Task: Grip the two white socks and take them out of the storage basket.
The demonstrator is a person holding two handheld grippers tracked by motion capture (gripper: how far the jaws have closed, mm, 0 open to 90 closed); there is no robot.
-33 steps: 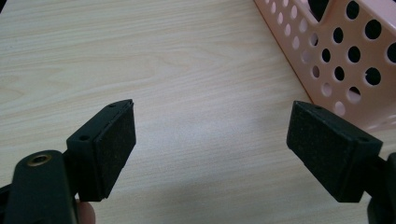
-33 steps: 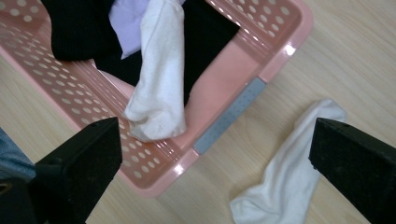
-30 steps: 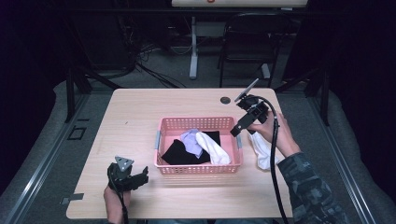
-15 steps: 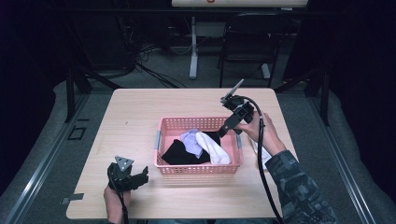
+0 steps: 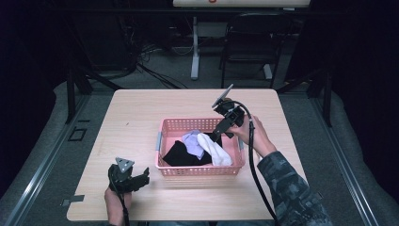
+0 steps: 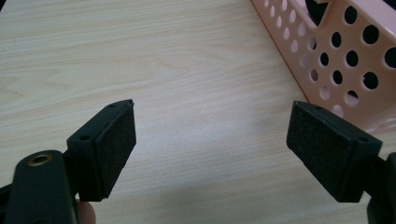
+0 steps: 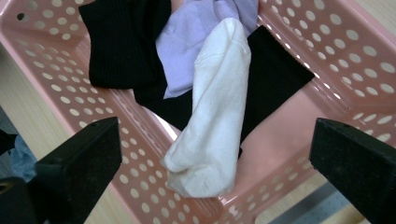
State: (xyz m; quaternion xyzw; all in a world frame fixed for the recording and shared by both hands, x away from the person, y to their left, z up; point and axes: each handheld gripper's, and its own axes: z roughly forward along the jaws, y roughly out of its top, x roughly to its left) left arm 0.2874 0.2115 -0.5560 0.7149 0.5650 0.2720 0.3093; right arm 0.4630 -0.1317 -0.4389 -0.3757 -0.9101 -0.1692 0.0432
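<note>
A pink perforated basket [image 5: 202, 171] stands mid-table and holds a white sock [image 5: 214, 149], a lavender sock [image 5: 192, 141] and black socks [image 5: 179, 154]. My right gripper [image 5: 215, 136] hangs open over the basket's right half, tilted down toward the socks. In the right gripper view its jaws stand wide apart either side of the white sock [image 7: 217, 116], which lies across black fabric [image 7: 121, 42] and the lavender sock [image 7: 191, 37], with nothing gripped. My left gripper [image 5: 141, 178] rests open on the table left of the basket's front corner [image 6: 345, 60], empty [image 6: 210, 144].
Bare wooden tabletop [image 5: 136, 117] surrounds the basket on all sides. A small dark round mark [image 5: 226, 100] sits near the far edge. The right gripper's cable [image 5: 254, 165] trails along the person's camouflage sleeve [image 5: 291, 188]. Chairs and cables stand on the dark floor beyond the table.
My right gripper moved left, from beside the basket's right edge to above its inside. A white patch seen by the right hand one second ago is gone. The left gripper stayed put.
</note>
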